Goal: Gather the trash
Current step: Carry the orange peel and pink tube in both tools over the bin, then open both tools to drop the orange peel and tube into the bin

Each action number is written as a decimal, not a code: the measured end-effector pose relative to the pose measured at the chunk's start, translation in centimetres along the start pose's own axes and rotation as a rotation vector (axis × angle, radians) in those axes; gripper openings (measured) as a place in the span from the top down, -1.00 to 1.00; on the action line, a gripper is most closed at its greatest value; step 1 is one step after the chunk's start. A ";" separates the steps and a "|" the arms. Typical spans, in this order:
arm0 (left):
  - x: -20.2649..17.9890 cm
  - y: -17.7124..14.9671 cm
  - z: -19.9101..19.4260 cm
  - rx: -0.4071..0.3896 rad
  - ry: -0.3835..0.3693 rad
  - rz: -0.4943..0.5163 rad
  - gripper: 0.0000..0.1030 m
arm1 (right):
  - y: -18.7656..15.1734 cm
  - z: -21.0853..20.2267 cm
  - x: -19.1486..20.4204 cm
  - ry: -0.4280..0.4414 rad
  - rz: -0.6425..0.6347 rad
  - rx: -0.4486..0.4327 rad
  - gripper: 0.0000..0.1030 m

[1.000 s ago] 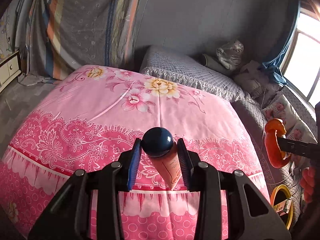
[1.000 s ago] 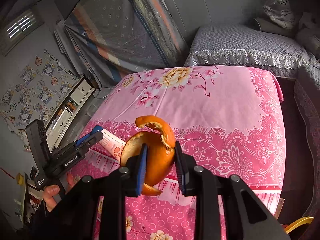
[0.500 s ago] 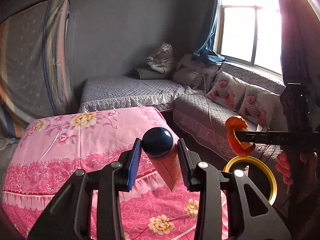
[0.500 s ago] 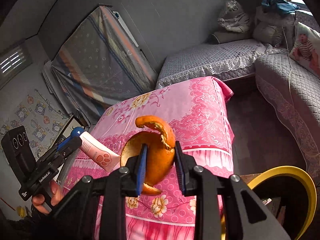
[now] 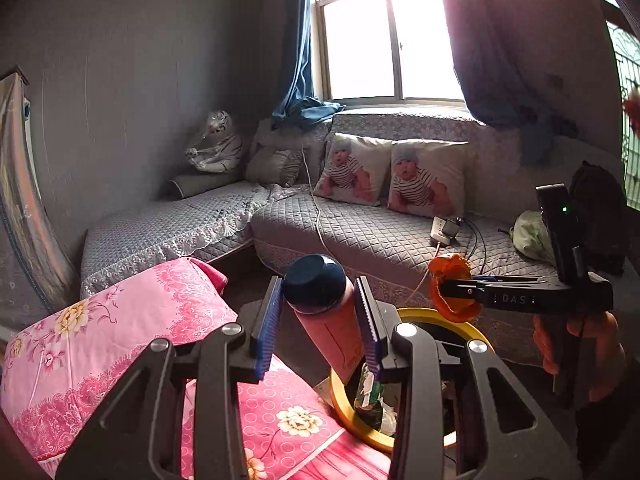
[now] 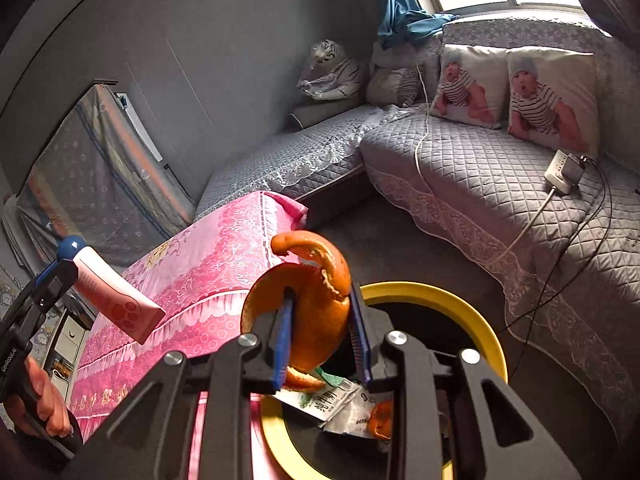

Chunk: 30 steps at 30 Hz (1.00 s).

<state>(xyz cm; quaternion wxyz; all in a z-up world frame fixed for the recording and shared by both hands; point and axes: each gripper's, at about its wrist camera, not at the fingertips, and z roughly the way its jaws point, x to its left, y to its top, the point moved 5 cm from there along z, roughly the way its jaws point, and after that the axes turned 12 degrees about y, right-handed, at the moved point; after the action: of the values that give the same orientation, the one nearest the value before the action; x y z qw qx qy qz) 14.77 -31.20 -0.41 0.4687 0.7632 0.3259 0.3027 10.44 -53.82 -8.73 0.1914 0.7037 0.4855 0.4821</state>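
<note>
Because both pieces of trash are bound for the yellow-rimmed bin (image 6: 472, 312) on the floor, the right gripper (image 6: 320, 336) holds an orange peel (image 6: 308, 304) clamped above its mouth, while the left gripper (image 5: 318, 328) — clamped on a pink tube (image 5: 328, 328) — hangs just beside the bin.

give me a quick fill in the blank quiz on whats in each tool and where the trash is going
1. The left tool is shut on a pink tube with a dark ____ cap.
2. The right tool grips a curl of orange ____.
3. The bin below both has a ____ rim.
4. Wrappers and peel already lie ____ the bin.

Missing words: blue; peel; yellow; inside
</note>
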 end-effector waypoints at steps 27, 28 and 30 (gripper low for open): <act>4.8 -1.9 4.9 0.068 0.021 -0.215 -0.84 | -1.3 0.0 -5.9 -0.215 0.107 0.016 -0.34; 5.9 -1.9 4.0 0.046 0.055 -0.209 -0.84 | -1.0 0.0 -5.3 -0.224 0.097 0.010 -0.50; 8.1 -1.9 2.2 0.007 0.161 -0.181 -0.84 | -0.7 0.3 -4.1 -0.254 0.072 -0.001 -0.63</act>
<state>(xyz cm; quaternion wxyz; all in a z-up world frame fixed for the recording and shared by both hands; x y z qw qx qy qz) 20.92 -25.33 -1.67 0.4639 0.7056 0.4310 0.3182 10.08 -57.00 -11.35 0.2343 0.7760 0.4315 0.3959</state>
